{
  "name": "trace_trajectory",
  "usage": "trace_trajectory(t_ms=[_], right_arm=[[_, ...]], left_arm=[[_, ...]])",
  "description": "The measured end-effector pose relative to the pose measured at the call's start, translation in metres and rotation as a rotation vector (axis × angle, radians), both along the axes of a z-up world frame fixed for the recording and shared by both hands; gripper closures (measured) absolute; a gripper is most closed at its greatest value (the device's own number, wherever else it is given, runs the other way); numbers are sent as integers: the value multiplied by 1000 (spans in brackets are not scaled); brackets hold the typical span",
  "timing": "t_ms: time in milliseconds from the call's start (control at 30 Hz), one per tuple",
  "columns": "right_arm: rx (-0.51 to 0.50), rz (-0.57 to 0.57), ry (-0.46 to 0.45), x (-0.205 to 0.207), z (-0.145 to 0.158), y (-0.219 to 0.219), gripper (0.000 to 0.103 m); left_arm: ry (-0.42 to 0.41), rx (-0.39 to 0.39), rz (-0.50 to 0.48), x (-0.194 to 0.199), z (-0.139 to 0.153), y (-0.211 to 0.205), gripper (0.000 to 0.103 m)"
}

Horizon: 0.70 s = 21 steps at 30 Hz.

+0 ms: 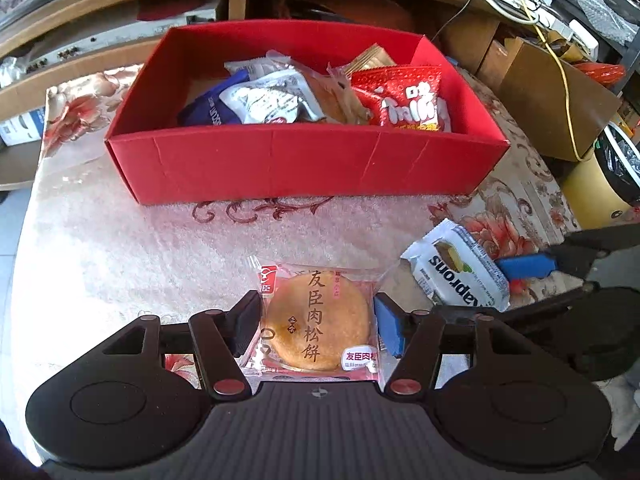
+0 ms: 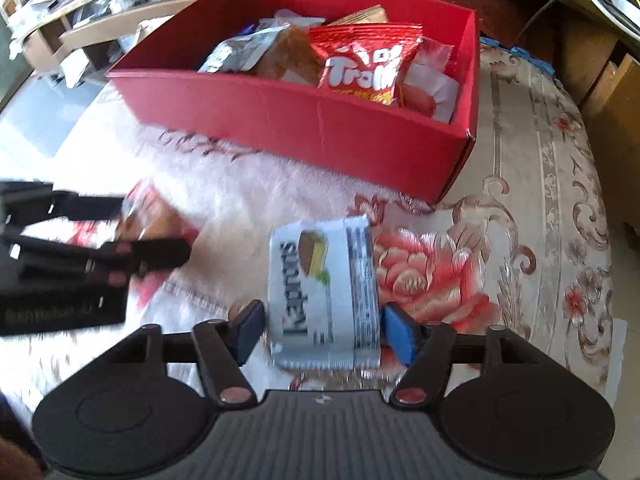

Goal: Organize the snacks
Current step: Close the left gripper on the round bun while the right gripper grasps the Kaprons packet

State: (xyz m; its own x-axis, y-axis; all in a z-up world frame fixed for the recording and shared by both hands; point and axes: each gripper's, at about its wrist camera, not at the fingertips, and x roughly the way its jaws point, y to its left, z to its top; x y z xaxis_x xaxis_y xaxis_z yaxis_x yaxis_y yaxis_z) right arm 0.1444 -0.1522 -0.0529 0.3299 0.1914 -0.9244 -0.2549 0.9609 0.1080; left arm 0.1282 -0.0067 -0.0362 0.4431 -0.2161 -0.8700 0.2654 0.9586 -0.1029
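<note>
Pink-wrapped cake (image 1: 316,320) sits pinched in your left gripper (image 1: 318,322); your right gripper (image 2: 322,330) straddles the wafer (image 2: 324,292), jaws slack.

Bare tablecloth (image 1: 132,248) is lying open between the two packets and the red box (image 1: 280,164), whose front wall is standing in the way; snacks (image 1: 304,96) are crowding its inside.

A round golden pastry in a clear pink wrapper (image 1: 318,320) and a white wafer pack (image 2: 324,292) are laid flat before the snack-filled red box (image 1: 304,168)
</note>
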Motion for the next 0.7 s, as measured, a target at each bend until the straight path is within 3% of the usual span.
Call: trace_trajectory(t_ms=[67,167,267,333,367,433,500,533,700], right_arm=[[-23,3,-6,3,-4,4,26],[-9,22,6,3,-11,10,0],[-73,55,4,1,-15,22,0],[-54,39,5,3,-15,20,0],[-44,40,6,3,-14,18,1],[-39,33,-7,1,-12,13,13],[-47,28,-26,-4,-8,8,37],[-47,20,-32,-6,-4,5,44],[-70,24,-37,-18,2,2,47]], left_arm=[[4,9,10,1,-2,3,35],[14,6,17,1,-4,7,34],[14,20,9,1,-5,4,33],[15,17,13,1,-4,5,33],[15,16,13,1,-4,5,33],[16,19,11,-1,-4,5,33],[16,23,5,-2,-4,3,33],[16,22,0,-3,-4,2,34],[3,12,-18,-9,0,-2,35]])
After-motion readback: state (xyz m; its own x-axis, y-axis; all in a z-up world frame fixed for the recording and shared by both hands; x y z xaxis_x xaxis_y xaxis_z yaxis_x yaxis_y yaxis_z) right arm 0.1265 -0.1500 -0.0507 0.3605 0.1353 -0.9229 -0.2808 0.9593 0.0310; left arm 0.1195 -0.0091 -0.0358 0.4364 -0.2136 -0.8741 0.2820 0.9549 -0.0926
